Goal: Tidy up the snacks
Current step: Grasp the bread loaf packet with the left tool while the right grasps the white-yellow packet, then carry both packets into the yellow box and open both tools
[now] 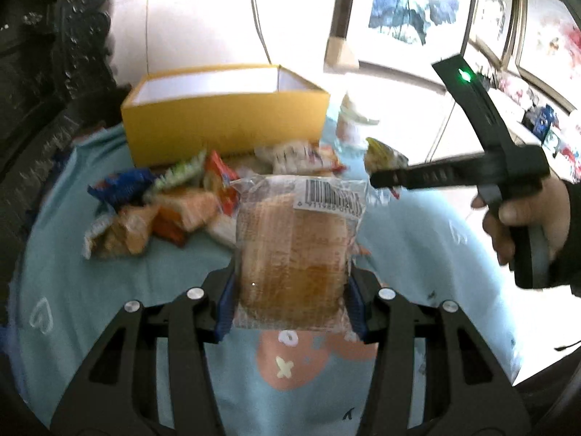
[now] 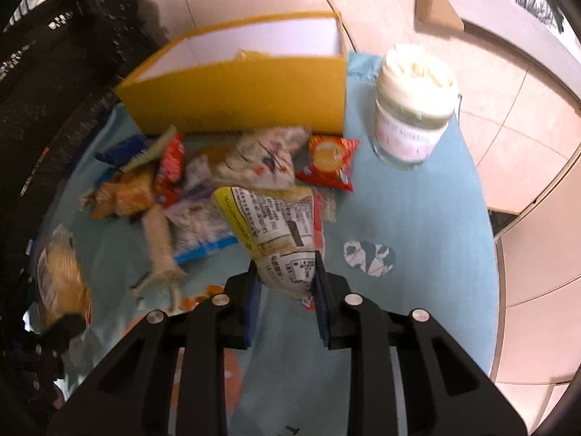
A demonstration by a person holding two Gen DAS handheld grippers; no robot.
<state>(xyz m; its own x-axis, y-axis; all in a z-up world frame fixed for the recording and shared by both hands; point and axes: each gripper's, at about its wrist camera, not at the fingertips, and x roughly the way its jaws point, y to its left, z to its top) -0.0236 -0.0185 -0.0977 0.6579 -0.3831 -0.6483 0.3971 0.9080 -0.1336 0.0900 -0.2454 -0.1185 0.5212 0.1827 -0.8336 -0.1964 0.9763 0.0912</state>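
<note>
A clear-wrapped bread packet [image 1: 292,250] is clamped between the blue pads of the left gripper [image 1: 290,305], its barcode end reaching forward past the fingertips, above the light blue cloth [image 1: 90,283]. A yellow-edged printed snack bag [image 2: 276,236] is pinched at its lower end by the right gripper [image 2: 287,294]. Beyond both, a pile of snacks [image 2: 225,178] is spread on the cloth just before the open yellow box [image 2: 239,91]. A jar [image 2: 414,109] is seen beside the box.

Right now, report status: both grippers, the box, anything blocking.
Left gripper shut on wrapped bread. Right gripper shut on yellow printed packet. Yellow box open, upright behind snack pile. Jar beside box, not blocking.
</note>
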